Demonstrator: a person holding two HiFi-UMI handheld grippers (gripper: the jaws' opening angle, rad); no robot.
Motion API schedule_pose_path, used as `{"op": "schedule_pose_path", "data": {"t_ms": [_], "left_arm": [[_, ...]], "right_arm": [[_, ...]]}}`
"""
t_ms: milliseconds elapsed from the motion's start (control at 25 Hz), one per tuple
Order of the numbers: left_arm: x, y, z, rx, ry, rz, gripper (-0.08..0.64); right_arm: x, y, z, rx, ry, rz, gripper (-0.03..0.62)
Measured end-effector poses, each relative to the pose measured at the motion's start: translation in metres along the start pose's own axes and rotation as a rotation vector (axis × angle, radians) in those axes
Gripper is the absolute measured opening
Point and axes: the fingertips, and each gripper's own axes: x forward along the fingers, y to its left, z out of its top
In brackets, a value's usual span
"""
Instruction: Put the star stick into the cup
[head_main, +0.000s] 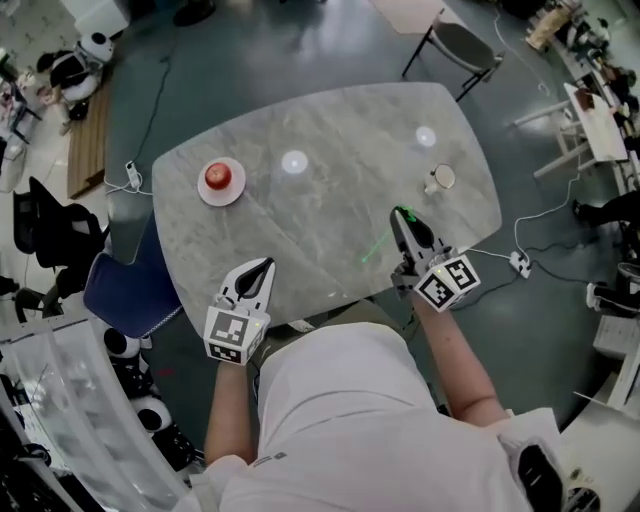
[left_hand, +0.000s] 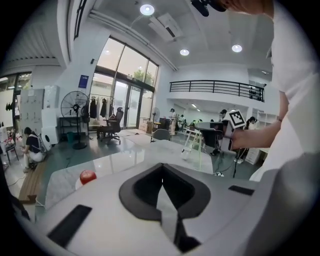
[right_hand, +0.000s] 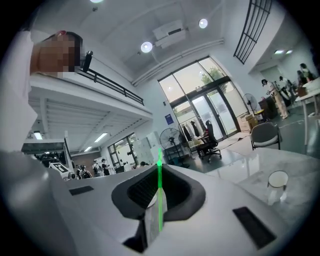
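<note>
star stick (right_hand: 159, 192): thin green rod, pinched in the right hand-held gripper (head_main: 402, 222) over the near right part of the table (head_main: 330, 120), not in the cup yet

right hand-held gripper: clenched on the stick, jaws nearly together with the rod running up the seam between them

why held like that: my guess is that a mid-shaft pinch leaves a free end sticking out, so that end can go over the rim first without the jaws bumping the cup

long axis: crosswise to the way the gripper points. In the right gripper view it stands straight up, 12 to 6 o'clock. In the head view it slants from the jaw tips off toward 7 o'clock

which way it points: a short bit pokes out past the jaws at one end and a longer faint stretch at the other. Honestly can't tell which end has the star, too thin and blurry

cup (head_main: 441, 179): white, upright, mouth up, near the table's right edge, about 1 o'clock from the right gripper and apart from it

left hand-held gripper (head_main: 264, 270): jaws together on nothing, parked at the near table edge, probably just staying out of the way

other stuff: apple (head_main: 218, 176) on a plate (head_main: 236, 192) way over at 10 o'clock, not part of this
</note>
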Motion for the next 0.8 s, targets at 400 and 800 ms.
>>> {"op": "schedule_pose_path", "data": {"t_ms": [400, 800], "left_arm": [[0.086, -0.055, 0.029, 0.064, 0.055, -0.110, 0.003], [0.147, -0.092, 0.044, 0.064, 0.102, -0.118, 0.003]], "right_arm": [[-0.067, -0.133, 0.044, 0.043, -0.113, -0.209, 0.025], [-0.092, -0.254, 0.082, 0.067, -0.189, -0.302, 0.025]]}}
